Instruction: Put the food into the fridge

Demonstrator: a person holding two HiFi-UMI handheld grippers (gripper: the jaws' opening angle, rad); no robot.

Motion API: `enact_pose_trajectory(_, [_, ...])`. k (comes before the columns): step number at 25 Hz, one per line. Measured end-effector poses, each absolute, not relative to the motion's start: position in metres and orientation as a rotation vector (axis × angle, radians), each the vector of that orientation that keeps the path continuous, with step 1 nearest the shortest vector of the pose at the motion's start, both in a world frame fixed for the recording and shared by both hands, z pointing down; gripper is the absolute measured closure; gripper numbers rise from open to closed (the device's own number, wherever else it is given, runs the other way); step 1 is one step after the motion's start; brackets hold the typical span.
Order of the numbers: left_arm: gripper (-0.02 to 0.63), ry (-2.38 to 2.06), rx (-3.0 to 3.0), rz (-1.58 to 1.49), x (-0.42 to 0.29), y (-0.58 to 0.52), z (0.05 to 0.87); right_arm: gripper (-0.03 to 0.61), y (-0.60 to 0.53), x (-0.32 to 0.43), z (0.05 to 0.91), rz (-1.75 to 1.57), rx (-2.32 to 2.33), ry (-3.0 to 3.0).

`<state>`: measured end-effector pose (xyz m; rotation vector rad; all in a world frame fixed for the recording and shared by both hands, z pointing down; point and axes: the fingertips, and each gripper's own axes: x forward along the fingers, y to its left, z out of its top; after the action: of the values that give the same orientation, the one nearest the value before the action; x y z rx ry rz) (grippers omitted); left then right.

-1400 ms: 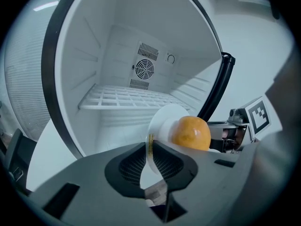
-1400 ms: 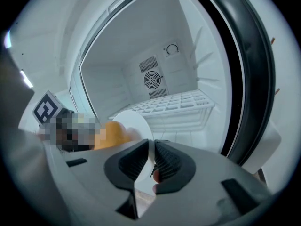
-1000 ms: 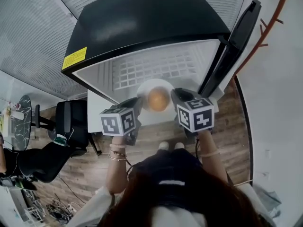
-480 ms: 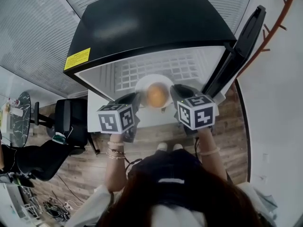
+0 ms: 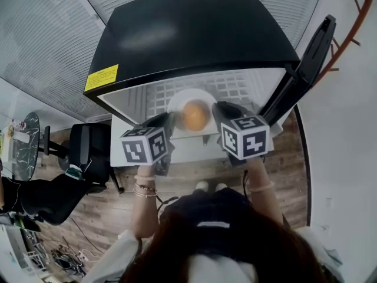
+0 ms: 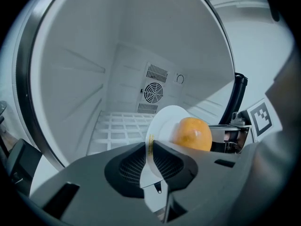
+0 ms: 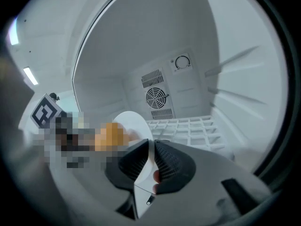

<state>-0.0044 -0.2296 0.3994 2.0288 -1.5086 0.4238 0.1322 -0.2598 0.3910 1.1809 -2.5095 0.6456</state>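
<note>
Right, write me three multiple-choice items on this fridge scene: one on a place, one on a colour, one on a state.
1. Where is the round orange fruit?
A. on the round white plate
B. on top of the fridge
C. on the floor

2. What colour is the fridge's outer shell?
A. white
B. black
C. red

3. How do the left gripper and the right gripper stand?
A. both open and empty
B. both shut on the plate's rim
C. only the left one grips

Answers:
1. A, the fruit sits on the plate held at the open fridge.
2. B, the head view shows a black top.
3. B, each gripper view shows the plate's edge pinched between the jaws.
</note>
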Motion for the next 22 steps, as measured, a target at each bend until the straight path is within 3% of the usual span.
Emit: enact_pose_trajectory(22, [0.552, -1.573, 2.055, 0.36, 0.0, -0.272, 0.379, 0.537, -0.3, 0.137, 0.377, 0.66, 1.196, -2.546])
